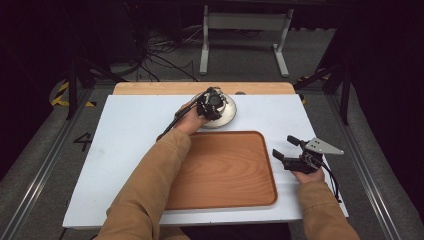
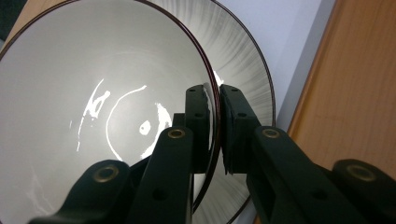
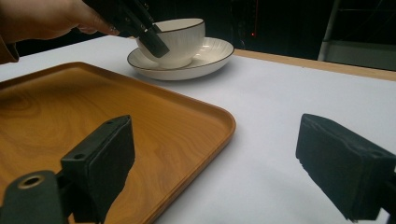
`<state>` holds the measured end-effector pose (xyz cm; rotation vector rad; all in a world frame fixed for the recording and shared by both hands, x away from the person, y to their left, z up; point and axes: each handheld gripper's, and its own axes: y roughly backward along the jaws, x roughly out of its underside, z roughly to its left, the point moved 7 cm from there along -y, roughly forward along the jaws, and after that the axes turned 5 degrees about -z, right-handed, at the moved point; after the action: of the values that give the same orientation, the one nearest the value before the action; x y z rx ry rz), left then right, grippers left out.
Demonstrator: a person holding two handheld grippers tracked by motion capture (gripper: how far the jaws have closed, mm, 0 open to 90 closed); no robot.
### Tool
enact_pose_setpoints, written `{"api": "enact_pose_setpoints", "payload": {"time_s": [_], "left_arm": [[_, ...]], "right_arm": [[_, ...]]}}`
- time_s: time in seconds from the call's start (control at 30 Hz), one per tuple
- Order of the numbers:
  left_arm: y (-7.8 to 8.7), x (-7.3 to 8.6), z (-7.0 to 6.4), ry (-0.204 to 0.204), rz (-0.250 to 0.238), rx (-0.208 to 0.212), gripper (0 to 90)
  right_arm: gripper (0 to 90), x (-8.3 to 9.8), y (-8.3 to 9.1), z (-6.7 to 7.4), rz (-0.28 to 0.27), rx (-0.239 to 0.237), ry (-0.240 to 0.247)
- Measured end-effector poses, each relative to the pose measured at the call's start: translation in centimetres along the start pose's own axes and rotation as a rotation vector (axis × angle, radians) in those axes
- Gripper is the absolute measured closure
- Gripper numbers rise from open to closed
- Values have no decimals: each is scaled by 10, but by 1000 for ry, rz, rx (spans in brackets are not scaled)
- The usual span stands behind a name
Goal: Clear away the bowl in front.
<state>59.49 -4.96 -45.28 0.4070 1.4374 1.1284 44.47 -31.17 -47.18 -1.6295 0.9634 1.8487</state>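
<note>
Partly hidden cup (image 1: 218, 106) under left tool (image 1: 210, 105)

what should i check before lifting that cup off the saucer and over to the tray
1. Grip on the cup: ok. The left gripper has one of its fingers inside the rim and the other outside, closed on the wall.
2. Cup upright on the saucer: ok.
3. Cup contents: ok, the inside looks empty in the left gripper view.
4. Saucer free to stay behind: cannot tell, nothing holds it down.
5. Landing spot on the tray: ok, its wooden surface is bare.
6. Right gripper out of the path: ok, it is open beside the tray's right edge on the table.
</note>
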Motion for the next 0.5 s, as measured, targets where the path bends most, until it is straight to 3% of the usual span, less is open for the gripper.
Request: {"api": "enact_pose_setpoints", "payload": {"time_s": [0.27, 0.3, 0.5], "left_arm": [[5, -3, -3, -3, 2, -6, 832], [6, -4, -2, -18, -4, -12, 832], [13, -9, -5, -8, -15, 5, 834]], "right_arm": [[121, 0, 0, 0, 0, 1, 0], [121, 0, 0, 0, 0, 1, 0], [120, 0, 0, 0, 0, 1, 0]]}}
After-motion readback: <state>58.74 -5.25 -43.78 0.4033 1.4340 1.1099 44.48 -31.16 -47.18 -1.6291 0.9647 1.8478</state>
